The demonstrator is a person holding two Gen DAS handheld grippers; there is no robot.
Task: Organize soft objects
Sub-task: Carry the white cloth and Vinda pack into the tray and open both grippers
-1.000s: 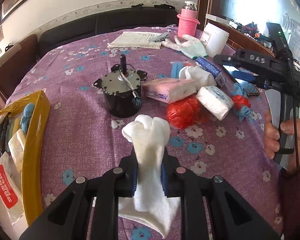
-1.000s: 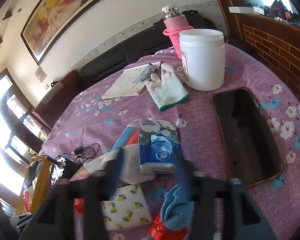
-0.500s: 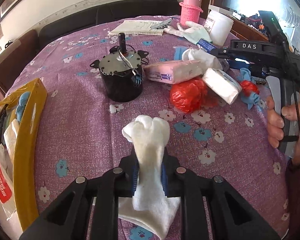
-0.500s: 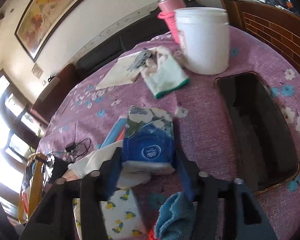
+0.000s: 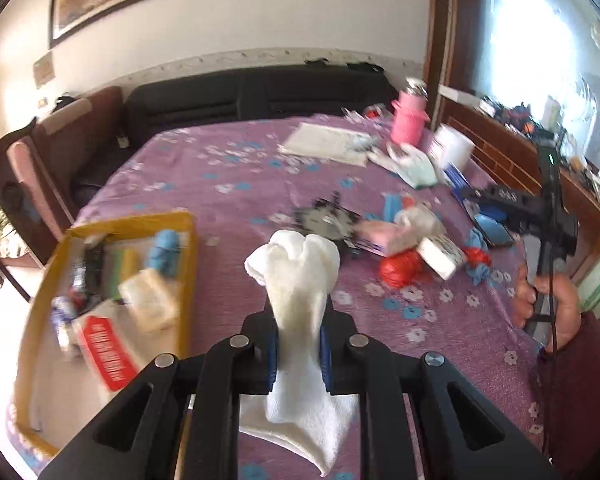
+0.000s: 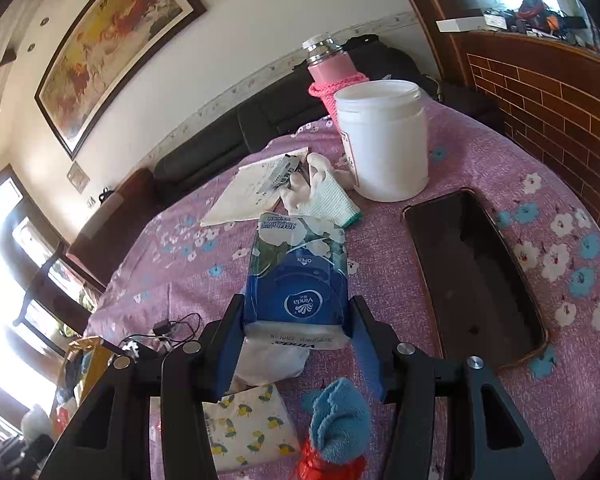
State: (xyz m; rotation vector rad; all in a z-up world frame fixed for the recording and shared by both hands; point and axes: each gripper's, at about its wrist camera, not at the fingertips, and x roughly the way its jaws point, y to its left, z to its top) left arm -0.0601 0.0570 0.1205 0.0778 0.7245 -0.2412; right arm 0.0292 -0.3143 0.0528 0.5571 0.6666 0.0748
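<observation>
My left gripper is shut on a white sock and holds it up above the purple flowered tablecloth, just right of the yellow box. My right gripper has its jaws around a blue Vinda tissue pack, one on each side, touching it. The right gripper also shows in the left wrist view, over the pile of soft things. In that pile lie a pink tissue pack, a white tissue pack and a red bag.
The yellow box holds several packets and a blue cloth. A black motor stands mid-table. A white tub, pink flask, glove, papers, black phone, lemon-print pack and blue cloth surround the right gripper.
My left gripper has lifted and swung left with the sock, so the yellow box is now near. My right gripper has moved forward and closed its jaws onto the blue tissue pack.
</observation>
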